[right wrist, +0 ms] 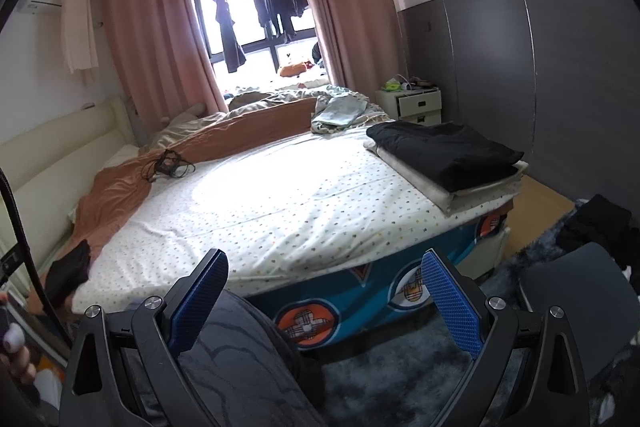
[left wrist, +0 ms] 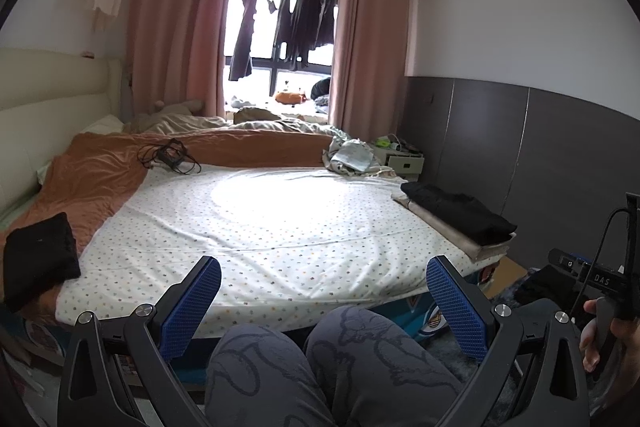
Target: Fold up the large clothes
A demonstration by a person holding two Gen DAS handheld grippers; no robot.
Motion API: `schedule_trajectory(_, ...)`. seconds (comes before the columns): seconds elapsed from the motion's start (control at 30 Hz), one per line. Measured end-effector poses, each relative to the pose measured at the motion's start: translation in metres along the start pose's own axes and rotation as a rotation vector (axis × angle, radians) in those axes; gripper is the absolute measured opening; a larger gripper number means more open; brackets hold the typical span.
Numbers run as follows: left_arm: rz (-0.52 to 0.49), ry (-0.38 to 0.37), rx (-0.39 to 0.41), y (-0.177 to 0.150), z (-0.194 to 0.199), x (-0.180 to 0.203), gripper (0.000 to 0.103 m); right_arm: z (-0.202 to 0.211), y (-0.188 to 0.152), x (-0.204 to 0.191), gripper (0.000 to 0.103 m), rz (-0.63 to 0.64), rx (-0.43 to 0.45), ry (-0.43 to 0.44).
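Left wrist view | left hand-held gripper [left wrist: 323, 301] and right hand-held gripper [right wrist: 325, 297] both gape wide, empty, above the person's knees | folded black garment [right wrist: 446, 153] stacked at bed [left wrist: 280, 219] corner, another [left wrist: 38, 259] at left edge | dark clothes [right wrist: 596, 227] on floor apparently left.

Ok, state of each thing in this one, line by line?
Left gripper: open, empty.
Right gripper: open, empty.
Black garment: folded, atop a folded beige one.
Small black garment: folded, bed's left edge.
Orange blanket: pushed back, rumpled.
Curtains: drawn apart.
Nightstand drawers: closed.
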State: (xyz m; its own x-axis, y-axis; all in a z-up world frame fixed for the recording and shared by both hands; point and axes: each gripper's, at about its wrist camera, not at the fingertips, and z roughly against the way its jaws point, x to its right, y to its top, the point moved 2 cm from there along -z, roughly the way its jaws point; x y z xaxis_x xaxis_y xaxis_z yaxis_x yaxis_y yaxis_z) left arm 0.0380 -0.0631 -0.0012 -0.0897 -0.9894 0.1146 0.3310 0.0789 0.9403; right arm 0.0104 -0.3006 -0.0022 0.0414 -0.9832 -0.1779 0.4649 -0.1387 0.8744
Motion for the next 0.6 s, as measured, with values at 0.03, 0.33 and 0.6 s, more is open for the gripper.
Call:
schedule_trajectory(0.03,-0.003,0.001,0.001,-0.0001,0.0004,0.0007,0.103,0.0001,-0.0004,-0.0005,0.098,0.004,0.0,-0.002)
schedule_trajectory(0.33,-0.01,0.002,0.004,-0.0007,0.0025,0.0016,0.103,-0.0013,-0.002,0.0015,0.098,-0.009,-0.006,0.004)
schedule_trajectory(0.6,-0.01,0.005,-0.007,-0.0019,0.0014,0.0045,0.103,-0.0024,-0.0069,0.0018,0.098,-0.01,-0.021,0.01)
